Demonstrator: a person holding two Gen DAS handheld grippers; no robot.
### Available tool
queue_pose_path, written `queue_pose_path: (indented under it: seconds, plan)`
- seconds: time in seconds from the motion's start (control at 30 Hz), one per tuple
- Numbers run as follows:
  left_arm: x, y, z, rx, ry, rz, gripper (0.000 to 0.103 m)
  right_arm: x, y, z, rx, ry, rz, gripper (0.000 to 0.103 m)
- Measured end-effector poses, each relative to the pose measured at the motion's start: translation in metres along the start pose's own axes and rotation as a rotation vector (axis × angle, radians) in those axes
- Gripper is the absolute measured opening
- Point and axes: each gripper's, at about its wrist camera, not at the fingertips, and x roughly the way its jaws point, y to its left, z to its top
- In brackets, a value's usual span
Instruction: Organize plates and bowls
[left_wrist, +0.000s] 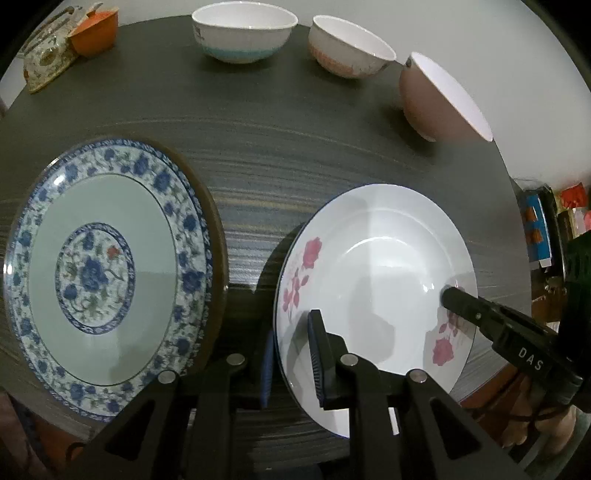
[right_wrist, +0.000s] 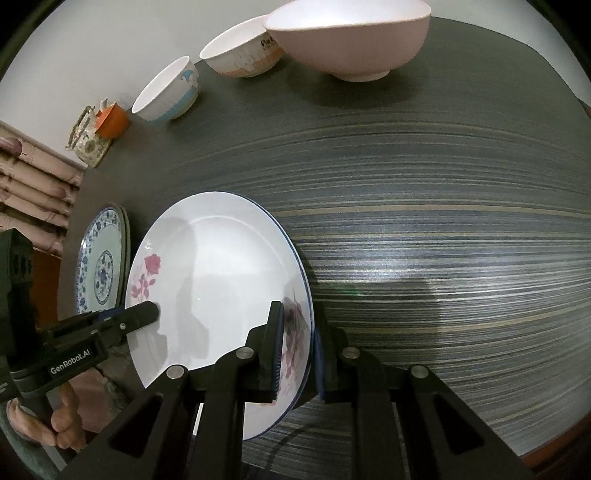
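— What are your claws doing?
— My left claw (left_wrist: 291, 354) and right claw (right_wrist: 297, 354) each pinch the rose plate's (left_wrist: 384, 266) rim, just right of the blue plate (left_wrist: 103, 273) on the table (left_wrist: 295, 155).

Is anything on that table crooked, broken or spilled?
Only the rose plate stands out: both grippers pinch its opposite rims, holding it tilted above the table with its shadow beneath. I see no chips or spills; the three bowls stand upright.

Black tool (left_wrist: 291, 354), blue pads (left_wrist: 266, 369), silver screws
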Motion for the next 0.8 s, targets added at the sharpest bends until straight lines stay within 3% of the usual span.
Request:
queue_pose_path:
  seconds: [0.43,0.8]
  plan:
    - [-0.043,0.05,0.009,-0.029,-0.059,0.038,0.017,-0.014,0.03,0.013,-0.055,-0.035,0.025,0.015]
    - [-0.094,0.122,0.007,-0.107,-0.115,0.101,0.017,-0.004,0.093,0.034,-0.134,-0.029,0.077,0.015]
